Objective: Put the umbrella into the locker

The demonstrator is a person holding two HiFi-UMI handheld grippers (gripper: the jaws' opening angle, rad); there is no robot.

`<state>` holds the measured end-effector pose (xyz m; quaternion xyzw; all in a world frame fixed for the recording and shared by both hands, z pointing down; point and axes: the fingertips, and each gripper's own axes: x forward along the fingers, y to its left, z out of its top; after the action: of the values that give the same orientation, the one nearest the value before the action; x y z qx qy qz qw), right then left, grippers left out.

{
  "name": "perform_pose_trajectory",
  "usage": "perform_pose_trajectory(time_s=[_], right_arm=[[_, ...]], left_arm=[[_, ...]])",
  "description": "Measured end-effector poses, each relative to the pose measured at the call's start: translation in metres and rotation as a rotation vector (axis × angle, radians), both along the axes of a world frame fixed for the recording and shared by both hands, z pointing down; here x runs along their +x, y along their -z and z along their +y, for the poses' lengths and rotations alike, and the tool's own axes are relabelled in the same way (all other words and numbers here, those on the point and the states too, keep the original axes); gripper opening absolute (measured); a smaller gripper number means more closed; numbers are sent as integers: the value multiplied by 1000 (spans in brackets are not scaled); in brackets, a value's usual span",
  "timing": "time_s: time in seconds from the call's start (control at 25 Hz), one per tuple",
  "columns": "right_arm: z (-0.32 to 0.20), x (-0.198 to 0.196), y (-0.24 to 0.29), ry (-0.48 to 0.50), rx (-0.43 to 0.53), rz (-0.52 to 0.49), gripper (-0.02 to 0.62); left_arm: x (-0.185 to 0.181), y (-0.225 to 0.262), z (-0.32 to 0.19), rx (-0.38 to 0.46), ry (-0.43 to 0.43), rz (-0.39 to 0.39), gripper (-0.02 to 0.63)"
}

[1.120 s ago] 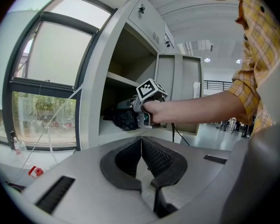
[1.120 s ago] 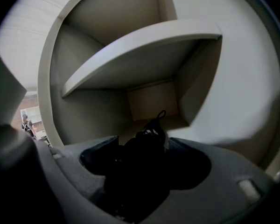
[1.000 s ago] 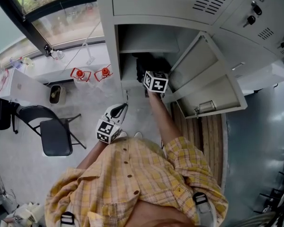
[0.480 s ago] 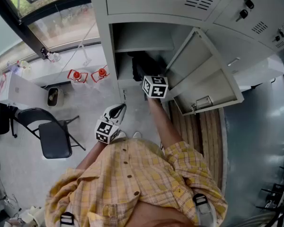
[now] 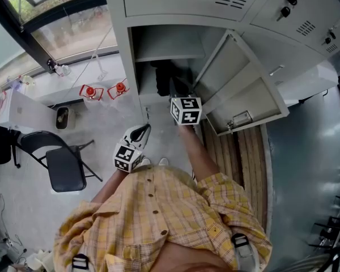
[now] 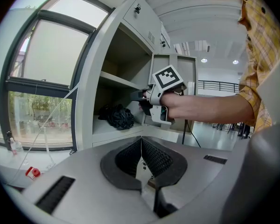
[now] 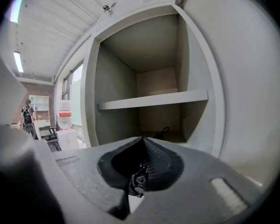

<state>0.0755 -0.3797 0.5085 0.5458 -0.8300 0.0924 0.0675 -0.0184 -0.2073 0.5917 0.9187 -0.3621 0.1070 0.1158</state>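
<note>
The black folded umbrella (image 5: 165, 75) lies on the floor of the open grey locker (image 5: 120, 44), under its shelf (image 5: 167, 52). In the left gripper view the umbrella (image 6: 117, 116) is a crumpled dark bundle. In the right gripper view only a dark tip of the umbrella (image 7: 163, 133) shows. My right gripper (image 5: 175, 90) hangs just outside the locker mouth, shut and empty, apart from the umbrella. The right gripper (image 7: 143, 141) looks straight into the compartment. My left gripper (image 5: 143, 130) is low and to the left, shut on nothing. The left gripper (image 6: 141, 141) faces the locker and the right gripper (image 6: 137, 96).
The locker door (image 5: 238, 89) stands swung open to the right of my right arm. More locker doors with keys (image 5: 283, 10) are beyond it. A black folding chair (image 5: 62, 163), a white box (image 5: 22, 103) and two red objects (image 5: 105, 89) are on the floor to the left, below a window (image 5: 62, 21).
My right gripper has drawn back out of the locker opening toward me and a little up, leaving the umbrella inside. The left gripper has stayed where it was.
</note>
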Motion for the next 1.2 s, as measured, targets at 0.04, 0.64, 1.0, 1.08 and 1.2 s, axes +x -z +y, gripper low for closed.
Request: perform_pose_trajectory(time_s=[0.04,0.64,1.0,1.08,1.2], right_arm=[[3,-1,1,6,5,4,0],[64,0,3,76,63,-36,-2],[97,1,-9,92,55,-63,-3],[105,-2,-13,103,51,-67,-3],[117,-9,-22,125,46,-68,-3]], left_arm=[[-1,3,-1,1,11,0,6],[6,8,5,3,-9,22,5],[13,-2,14,21,-62,-7,5],[13,-1,15,20,-65,-9,5],[12,-1,16,15,-63,-5,5]])
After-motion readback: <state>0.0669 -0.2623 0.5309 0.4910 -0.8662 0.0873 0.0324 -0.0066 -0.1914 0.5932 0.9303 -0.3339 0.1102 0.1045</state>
